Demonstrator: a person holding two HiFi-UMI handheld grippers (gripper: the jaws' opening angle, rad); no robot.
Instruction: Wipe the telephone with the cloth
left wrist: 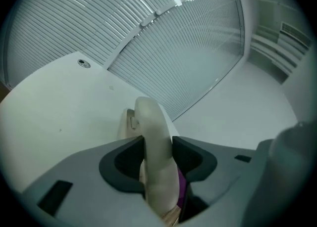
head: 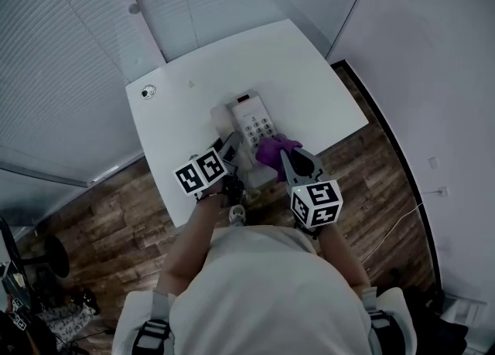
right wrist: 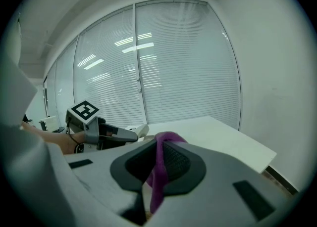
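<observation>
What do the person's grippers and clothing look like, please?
The left gripper and right gripper are grey and wedge-shaped, with black pads; each carries a white cube with black square markers. The person wears a white short-sleeved top.

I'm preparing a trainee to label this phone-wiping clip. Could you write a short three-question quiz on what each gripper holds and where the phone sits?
1. True or false: the right gripper is shut on the crumpled purple cloth.
2. What is clamped between the jaws of the left gripper?
A) the beige plastic telephone handset
B) a white mug
C) a black pen
3. Fill in the missing word: the beige telephone base, keypad facing up, stands on the white ____.

Key: 1 true; 2 A; 3 table, meaning the white table by the window blinds.
</observation>
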